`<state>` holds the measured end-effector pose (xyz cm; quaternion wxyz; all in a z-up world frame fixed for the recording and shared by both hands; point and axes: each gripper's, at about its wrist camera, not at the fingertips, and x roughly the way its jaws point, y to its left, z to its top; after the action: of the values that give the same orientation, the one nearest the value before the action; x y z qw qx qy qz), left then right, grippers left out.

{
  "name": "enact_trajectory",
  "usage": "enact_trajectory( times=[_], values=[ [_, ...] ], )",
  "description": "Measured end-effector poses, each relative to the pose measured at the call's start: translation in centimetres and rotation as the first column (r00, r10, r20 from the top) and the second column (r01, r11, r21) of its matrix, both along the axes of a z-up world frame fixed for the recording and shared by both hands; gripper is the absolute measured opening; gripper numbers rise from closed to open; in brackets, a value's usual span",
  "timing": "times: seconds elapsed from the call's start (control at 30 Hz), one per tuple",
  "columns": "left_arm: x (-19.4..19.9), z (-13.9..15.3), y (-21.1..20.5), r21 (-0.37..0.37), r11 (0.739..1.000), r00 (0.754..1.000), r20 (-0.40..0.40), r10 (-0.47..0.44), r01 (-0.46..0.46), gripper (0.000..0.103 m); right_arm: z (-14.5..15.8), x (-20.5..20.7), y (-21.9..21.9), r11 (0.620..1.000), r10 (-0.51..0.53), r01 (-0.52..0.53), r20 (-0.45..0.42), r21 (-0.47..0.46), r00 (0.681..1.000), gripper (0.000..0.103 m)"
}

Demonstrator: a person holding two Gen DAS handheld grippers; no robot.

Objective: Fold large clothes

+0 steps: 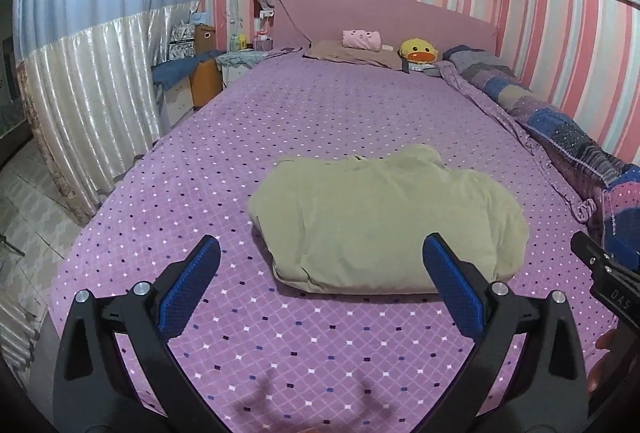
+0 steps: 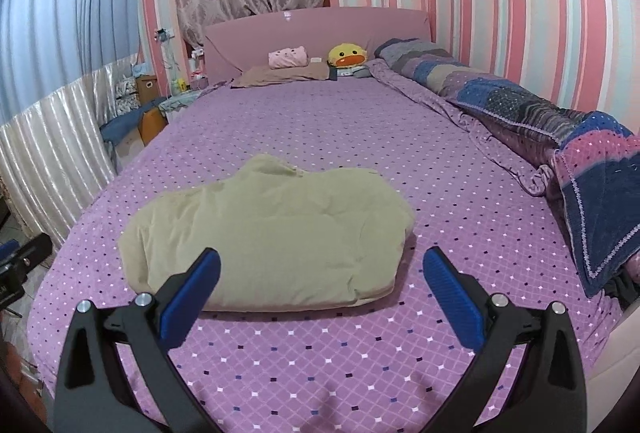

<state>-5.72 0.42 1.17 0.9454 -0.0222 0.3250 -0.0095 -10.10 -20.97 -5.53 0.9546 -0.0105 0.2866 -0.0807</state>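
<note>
While your left claw (image 1: 320,265) hangs above the purple bed (image 1: 320,121) with its 2 blue pads (image 1: 192,285) spread wide and gripping nothing, the folded beige garment (image 1: 384,217) lies just beyond it, filling the centre and right of the left wrist view; the right pad overlaps the bundle's near edge in the picture. Your right claw (image 2: 320,273) is likewise spread and empty, and there the garment (image 2: 272,233) sits centre-left, its near edge behind the left pad (image 2: 192,293). A yellow duck plush (image 1: 418,51) rests by the headboard in the upper middle.
</note>
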Motion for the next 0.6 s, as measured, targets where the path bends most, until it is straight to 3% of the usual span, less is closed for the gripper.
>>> enact_trajectory(
  times=[0.17, 0.6],
  values=[
    [-0.1, 0.4, -0.3, 0.042, 0.999, 1.0, 0.003, 0.008, -0.008, 0.1, 0.5, 0.0, -0.1, 1.0, -0.015, 0.015, 0.006, 0.009, 1.0, 0.101],
    [-0.3, 1.1, -0.1, 0.054, 0.998, 1.0, 0.026, 0.012, -0.014, 0.1, 0.4, -0.2, 1.2, 1.0, 0.009, -0.009, 0.012, -0.022, 1.0, 0.101]
  ],
)
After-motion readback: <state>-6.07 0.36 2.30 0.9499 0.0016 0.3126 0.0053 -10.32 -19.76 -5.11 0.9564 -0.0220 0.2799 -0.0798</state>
